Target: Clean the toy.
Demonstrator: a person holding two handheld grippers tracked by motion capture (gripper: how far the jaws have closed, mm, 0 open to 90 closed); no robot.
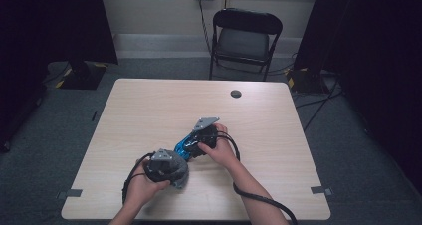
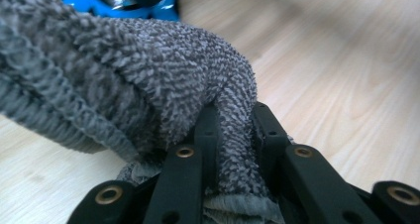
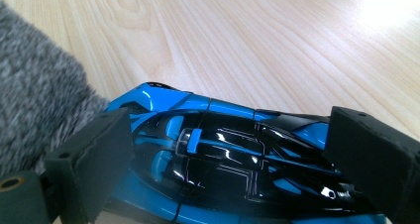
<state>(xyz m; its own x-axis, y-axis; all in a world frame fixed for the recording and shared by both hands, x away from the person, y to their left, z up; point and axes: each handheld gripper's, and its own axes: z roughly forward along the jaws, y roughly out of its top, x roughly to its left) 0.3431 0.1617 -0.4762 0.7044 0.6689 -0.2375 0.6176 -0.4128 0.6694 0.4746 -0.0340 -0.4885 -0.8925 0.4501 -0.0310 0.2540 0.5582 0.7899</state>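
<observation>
Blue toy car (image 3: 237, 154): lying near the middle of the wooden table (image 1: 149, 105), its sides sitting between the right gripper's (image 1: 201, 138) jaws, which are clamping it.
Grey cloth (image 2: 148, 80): touching the car's end.
Left gripper (image 1: 166, 166): jaws pressing together, pinching a fold of the cloth.

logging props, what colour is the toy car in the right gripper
Glossy blue with black panels, the toy car shows best in the right gripper view.
</observation>
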